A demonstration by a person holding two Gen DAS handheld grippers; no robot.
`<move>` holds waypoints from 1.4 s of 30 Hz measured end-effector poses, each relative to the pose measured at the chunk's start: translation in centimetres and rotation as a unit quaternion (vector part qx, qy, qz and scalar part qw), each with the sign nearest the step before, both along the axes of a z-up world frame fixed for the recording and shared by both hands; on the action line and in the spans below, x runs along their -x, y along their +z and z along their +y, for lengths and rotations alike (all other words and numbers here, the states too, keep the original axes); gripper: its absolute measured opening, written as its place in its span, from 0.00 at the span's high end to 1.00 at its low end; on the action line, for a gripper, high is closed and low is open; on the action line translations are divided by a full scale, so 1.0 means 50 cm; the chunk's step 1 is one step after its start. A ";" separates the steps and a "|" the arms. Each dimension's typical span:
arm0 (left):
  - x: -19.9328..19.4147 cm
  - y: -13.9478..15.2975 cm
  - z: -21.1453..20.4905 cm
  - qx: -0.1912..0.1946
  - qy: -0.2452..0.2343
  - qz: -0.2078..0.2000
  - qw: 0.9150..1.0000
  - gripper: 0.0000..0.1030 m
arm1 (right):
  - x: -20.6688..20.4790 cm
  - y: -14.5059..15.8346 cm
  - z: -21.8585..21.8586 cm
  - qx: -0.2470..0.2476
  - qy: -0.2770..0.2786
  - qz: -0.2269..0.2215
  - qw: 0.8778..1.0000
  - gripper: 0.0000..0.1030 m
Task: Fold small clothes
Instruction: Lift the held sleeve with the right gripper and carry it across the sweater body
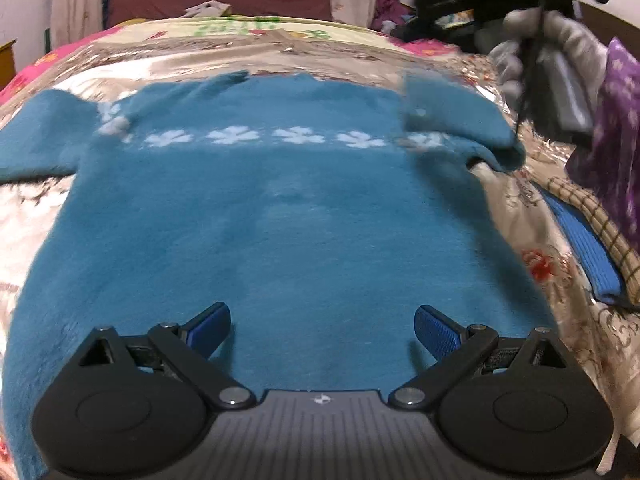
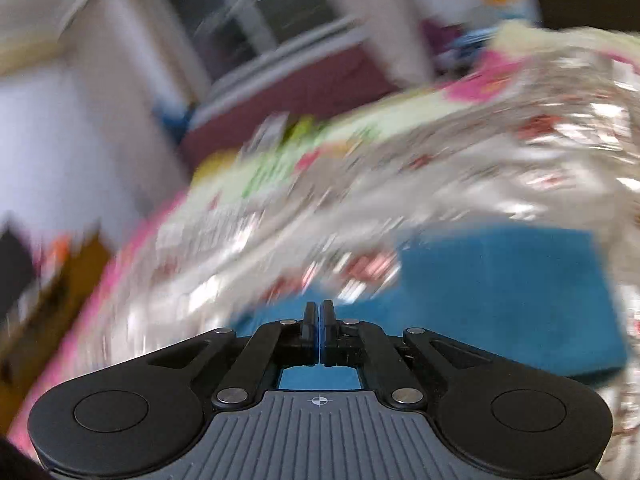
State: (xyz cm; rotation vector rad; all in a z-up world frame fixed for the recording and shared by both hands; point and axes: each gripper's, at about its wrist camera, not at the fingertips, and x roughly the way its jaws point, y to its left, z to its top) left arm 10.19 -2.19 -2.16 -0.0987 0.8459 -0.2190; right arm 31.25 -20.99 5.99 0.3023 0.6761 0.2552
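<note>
The left wrist view is giving the sharp picture: a small teal sweater (image 1: pixel 280 208) is lying spread flat on the bed (image 1: pixel 168 56), its body facing up with a row of white flower shapes (image 1: pixel 232 136) running across the chest. Its right-hand sleeve (image 1: pixel 452 120) is lying folded in across the shoulder, while the other sleeve (image 1: pixel 36 136) is stretching out to the side. The left tool (image 1: pixel 322 328) is hovering released over the sweater's near hem, its blue pads (image 1: pixel 436 332) standing wide apart with nothing between them. At the far right of this view a gloved hand (image 1: pixel 548 36) is showing, and a blue ribbed strip (image 1: pixel 584 248) is lying on a checked cloth (image 1: pixel 600 216) beside the sweater. The right wrist view is heavily blurred and is adding only the other side: the right tool (image 2: pixel 320 312) is sitting clenched, its fingers pressed together with only a hairline slit, and no fabric is showing between them. Beyond it a patch of the teal sweater (image 2: pixel 500 288) is lying on the shiny patterned bed cover (image 2: pixel 480 168), with a window (image 2: pixel 248 20) in the background. No readable writing or brand is showing in either view.
</note>
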 end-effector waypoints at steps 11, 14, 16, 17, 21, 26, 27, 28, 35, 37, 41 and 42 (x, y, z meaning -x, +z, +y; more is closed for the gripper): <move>0.009 -0.019 0.015 -0.003 -0.023 -0.022 0.999 0.00 | 0.146 -0.050 0.004 0.234 -0.011 -0.019 0.972 0.89; 0.012 -0.017 0.015 -0.001 -0.024 -0.024 0.999 0.00 | 0.132 -0.071 0.016 0.335 0.002 -0.040 0.941 0.77; 0.011 -0.019 0.013 -0.002 -0.022 -0.024 0.999 0.00 | 0.116 -0.093 0.027 0.375 0.025 -0.047 0.926 0.73; 0.009 -0.022 0.011 -0.003 -0.022 -0.022 1.000 0.00 | 0.109 -0.106 0.035 0.396 0.037 -0.047 0.916 0.71; 0.008 -0.028 0.002 -0.015 -0.026 -0.026 0.999 0.00 | 0.080 -0.154 0.054 0.441 0.067 -0.058 0.893 0.65; 0.003 -0.037 -0.006 -0.023 -0.028 -0.026 0.999 0.00 | 0.035 -0.200 0.050 0.467 0.062 -0.049 0.881 0.61; 0.003 -0.038 -0.007 -0.025 -0.029 -0.026 0.999 0.00 | 0.029 -0.205 0.046 0.470 0.055 -0.046 0.880 0.61; 0.004 -0.039 -0.008 -0.025 -0.030 -0.026 0.999 0.00 | 0.021 -0.209 0.039 0.468 0.046 -0.044 0.882 0.61; 0.008 -0.038 -0.011 -0.024 -0.031 -0.025 0.999 0.00 | 0.003 -0.190 0.016 0.413 0.009 -0.031 0.910 0.85; 0.008 -0.037 -0.009 -0.021 -0.030 -0.024 0.999 0.00 | 0.005 -0.168 0.013 0.385 -0.003 -0.030 0.923 0.90; 0.004 -0.036 -0.004 -0.014 -0.029 -0.021 0.999 0.00 | 0.007 -0.107 0.015 0.317 -0.017 -0.039 0.947 1.00; 0.004 -0.036 -0.002 -0.011 -0.029 -0.020 0.999 0.00 | 0.007 -0.094 0.020 0.309 -0.016 -0.044 0.950 1.00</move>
